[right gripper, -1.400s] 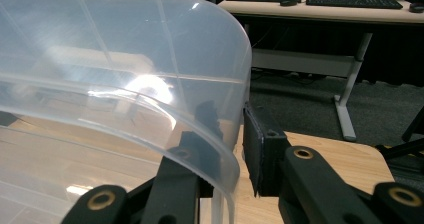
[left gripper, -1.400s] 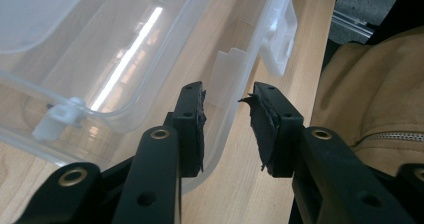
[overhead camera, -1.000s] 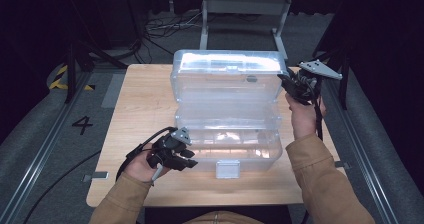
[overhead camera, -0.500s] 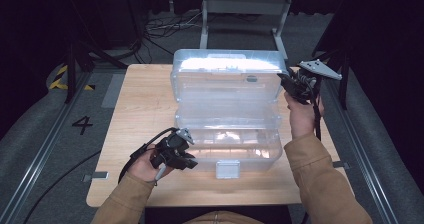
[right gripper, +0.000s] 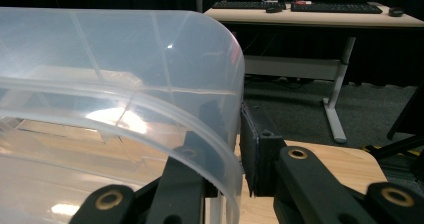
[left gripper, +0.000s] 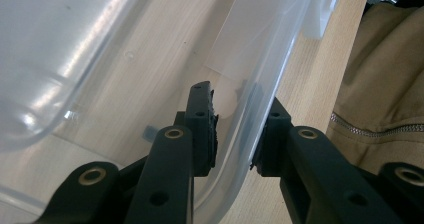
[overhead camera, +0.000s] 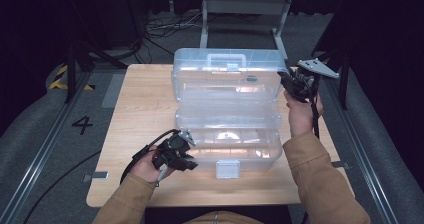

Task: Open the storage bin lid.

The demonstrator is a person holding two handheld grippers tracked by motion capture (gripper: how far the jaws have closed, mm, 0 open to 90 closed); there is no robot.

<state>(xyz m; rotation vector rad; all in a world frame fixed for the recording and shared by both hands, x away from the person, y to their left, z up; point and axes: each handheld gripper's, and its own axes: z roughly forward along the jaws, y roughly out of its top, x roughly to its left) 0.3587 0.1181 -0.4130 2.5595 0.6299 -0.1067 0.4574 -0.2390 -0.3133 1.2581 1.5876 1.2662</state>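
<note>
Now the clear box [overhead camera: 227, 134] is braced at lower left by the left gripper [left gripper: 235, 134], jaws just narrowed astride its wall; the lid [overhead camera: 225, 76] is clamped at right by the right gripper [right gripper: 239, 149].

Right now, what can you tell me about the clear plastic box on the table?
The clear plastic box stands open on the wooden table, its lid tipped up at the far side with a carry handle on top, an inner tray between, and a white latch on the near front wall. It looks translucent, glossy and empty. The left gripper straddles the front wall at the near left corner; the right gripper clamps the lid's right edge.
</note>
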